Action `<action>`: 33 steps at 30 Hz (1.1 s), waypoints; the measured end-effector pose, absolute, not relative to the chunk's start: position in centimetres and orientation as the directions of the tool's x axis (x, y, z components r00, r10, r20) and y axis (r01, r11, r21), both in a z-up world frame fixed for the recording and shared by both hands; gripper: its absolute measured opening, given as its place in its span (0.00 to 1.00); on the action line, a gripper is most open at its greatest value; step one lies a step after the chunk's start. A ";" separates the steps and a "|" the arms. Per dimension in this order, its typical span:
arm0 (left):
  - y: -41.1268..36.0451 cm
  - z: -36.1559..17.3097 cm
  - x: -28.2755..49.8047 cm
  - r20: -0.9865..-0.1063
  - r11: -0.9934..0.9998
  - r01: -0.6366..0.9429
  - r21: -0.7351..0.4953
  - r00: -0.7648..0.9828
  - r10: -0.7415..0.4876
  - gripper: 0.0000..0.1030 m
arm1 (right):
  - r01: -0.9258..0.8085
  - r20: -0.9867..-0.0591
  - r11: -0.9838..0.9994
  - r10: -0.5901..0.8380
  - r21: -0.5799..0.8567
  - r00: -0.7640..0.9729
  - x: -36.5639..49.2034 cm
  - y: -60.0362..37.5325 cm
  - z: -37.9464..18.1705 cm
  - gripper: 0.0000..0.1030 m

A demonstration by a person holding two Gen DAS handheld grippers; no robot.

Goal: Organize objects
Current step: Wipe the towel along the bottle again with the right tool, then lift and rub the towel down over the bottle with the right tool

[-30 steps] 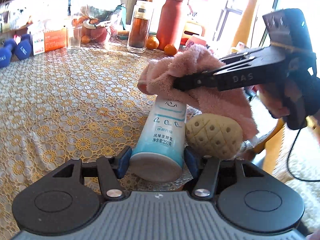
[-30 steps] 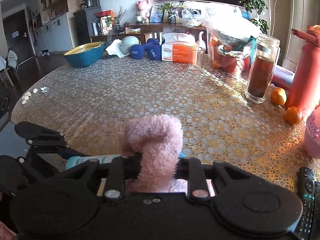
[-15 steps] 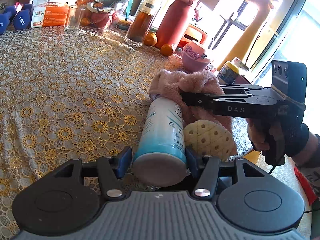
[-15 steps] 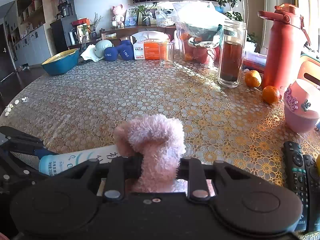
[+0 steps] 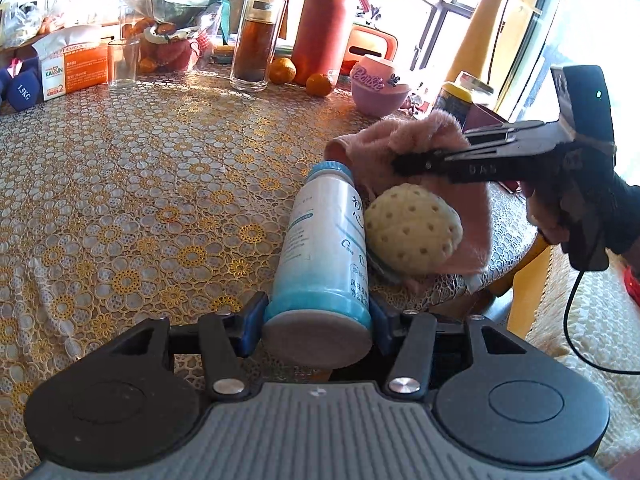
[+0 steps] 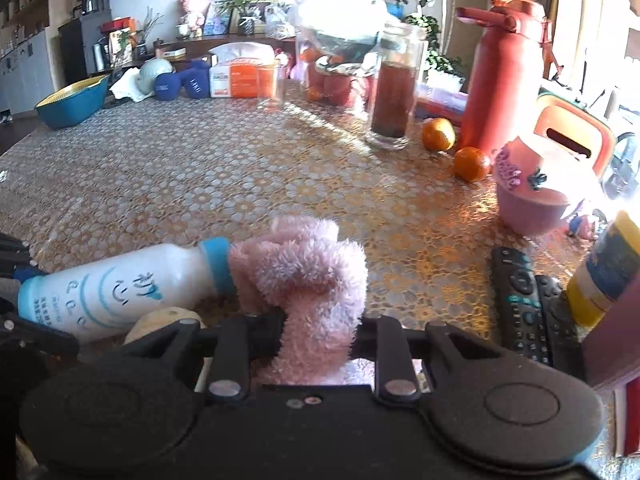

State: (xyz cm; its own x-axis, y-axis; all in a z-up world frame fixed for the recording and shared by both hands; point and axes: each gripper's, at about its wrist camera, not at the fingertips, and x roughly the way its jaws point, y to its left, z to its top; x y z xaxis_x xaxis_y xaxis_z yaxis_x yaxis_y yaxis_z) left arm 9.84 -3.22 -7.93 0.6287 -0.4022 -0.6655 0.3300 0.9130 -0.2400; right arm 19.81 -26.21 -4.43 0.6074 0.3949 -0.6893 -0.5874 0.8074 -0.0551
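My left gripper (image 5: 318,316) is shut on the base of a white and blue yogurt bottle (image 5: 324,248), which lies tilted with its blue cap pointing away; the bottle also shows in the right wrist view (image 6: 116,288). My right gripper (image 6: 316,332) is shut on a fluffy pink cloth (image 6: 304,276), and it shows in the left wrist view (image 5: 404,160) gripping that cloth (image 5: 400,140) just beyond the bottle cap. A cream dimpled ball (image 5: 412,232) sits under the cloth, right of the bottle, near the table edge.
The gold lace tablecloth (image 5: 140,184) covers the table. At the back stand a glass jar (image 5: 258,56), a red thermos (image 5: 326,28), oranges (image 5: 320,84), a pink bowl (image 5: 378,88), a drinking glass (image 5: 123,64) and a tissue box (image 5: 72,68). Two remotes (image 6: 532,304) lie at my right.
Both grippers have swung right along the table edge with their loads. The bottle cap, earlier covered by the pink cloth, now shows beside it.
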 end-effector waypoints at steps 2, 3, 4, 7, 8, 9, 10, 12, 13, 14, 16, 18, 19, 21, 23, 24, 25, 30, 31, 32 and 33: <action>-3.4 -7.9 9.8 -0.666 0.915 0.337 -0.224 0.632 -0.396 0.51 | -0.581 -0.660 0.812 0.408 -0.053 0.631 19.8 -26.8 -3.1 0.23; -3.4 -7.9 9.7 -0.666 0.915 0.341 -0.215 0.634 -0.393 0.51 | -0.588 -0.641 0.807 0.424 -0.053 0.640 19.7 -27.0 -2.3 0.22; -3.5 -7.9 9.7 -0.666 0.916 0.345 -0.205 0.637 -0.389 0.51 | -0.597 -0.624 0.800 0.438 -0.057 0.647 19.6 -27.0 -1.5 0.23; -3.9 -7.8 9.5 -0.668 0.918 0.358 -0.169 0.643 -0.374 0.51 | -0.664 -0.578 0.748 0.536 -0.013 0.615 19.1 -26.7 0.4 0.23; -4.0 -7.8 9.4 -0.669 0.919 0.361 -0.161 0.645 -0.371 0.51 | -0.688 -0.570 0.726 0.559 -0.015 0.602 18.8 -26.2 0.8 0.23; -4.0 -7.8 9.4 -0.669 0.919 0.363 -0.157 0.645 -0.369 0.51 | -0.715 -0.566 0.699 0.580 -0.023 0.585 18.4 -25.5 1.1 0.23; -4.0 -7.8 9.5 -0.669 0.919 0.364 -0.153 0.646 -0.367 0.51 | -0.745 -0.563 0.666 0.607 -0.024 0.561 18.1 -24.8 1.3 0.23; -4.0 -7.7 9.5 -0.668 0.919 0.365 -0.147 0.649 -0.364 0.51 | -0.803 -0.567 0.596 0.653 -0.023 0.501 17.2 -23.2 1.3 0.23; -4.0 -7.7 9.5 -0.668 0.920 0.365 -0.145 0.649 -0.363 0.51 | -0.825 -0.574 0.564 0.667 -0.028 0.475 16.6 -22.4 1.2 0.23; -3.9 -7.7 9.5 -0.669 0.920 0.364 -0.144 0.649 -0.362 0.51 | -0.847 -0.580 0.530 0.680 -0.033 0.448 16.1 -21.6 1.0 0.23; -4.0 -7.8 9.5 -0.671 0.920 0.366 -0.140 0.648 -0.359 0.51 | -0.884 -0.595 0.466 0.704 -0.024 0.387 15.2 -20.2 0.7 0.23; -4.1 -7.9 9.4 -0.673 0.920 0.369 -0.130 0.649 -0.355 0.51 | -0.913 -0.601 0.408 0.727 -0.010 0.331 14.1 -19.0 0.6 0.23; -4.2 -7.9 9.4 -0.674 0.920 0.371 -0.123 0.649 -0.352 0.51 | -0.923 -0.605 0.386 0.736 0.003 0.306 13.9 -18.6 0.6 0.23; -4.3 -8.0 9.4 -0.676 0.920 0.377 -0.110 0.650 -0.347 0.51 | -0.935 -0.613 0.354 0.747 0.037 0.259 13.6 -18.0 0.4 0.23; -4.4 -8.1 9.4 -0.677 0.920 0.379 -0.105 0.650 -0.345 0.51 | -0.939 -0.627 0.338 0.745 0.058 0.230 13.6 -17.7 -0.1 0.23; -4.4 -8.1 9.3 -0.677 0.919 0.379 -0.103 0.650 -0.344 0.51 | -0.939 -0.635 0.337 0.739 0.063 0.223 13.7 -17.5 -0.4 0.23; -4.4 -8.1 9.3 -0.677 0.919 0.380 -0.103 0.650 -0.344 0.51 | -0.939 -0.644 0.338 0.734 0.070 0.216 13.8 -17.5 -0.8 0.23; -4.2 -8.1 9.3 -0.676 0.919 0.379 -0.111 0.649 -0.349 0.51 | -0.937 -0.681 0.343 0.701 0.061 0.212 13.9 -17.5 -2.4 0.23; -4.2 -8.0 9.3 -0.676 0.919 0.379 -0.112 0.649 -0.350 0.51 | -0.936 -0.678 0.344 0.704 0.068 0.209 13.9 -17.7 -2.4 0.23; -4.2 -8.0 9.3 -0.676 0.919 0.379 -0.112 0.649 -0.350 0.52 | -0.935 -0.678 0.348 0.704 0.072 0.210 14.1 -17.7 -2.4 0.23; -4.1 -8.0 9.3 -0.675 0.919 0.378 -0.113 0.649 -0.350 0.52 | -0.933 -0.679 0.355 0.698 0.054 0.226 14.1 -17.8 -2.4 0.23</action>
State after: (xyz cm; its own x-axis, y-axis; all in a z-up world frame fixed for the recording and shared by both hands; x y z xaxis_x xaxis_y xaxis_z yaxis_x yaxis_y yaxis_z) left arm 9.33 -4.11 -8.00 0.6492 -0.3501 -0.6753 0.3783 0.9188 -0.1126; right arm 14.12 -17.75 -2.36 0.2262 0.6982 -0.6792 -0.9333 0.3549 0.0540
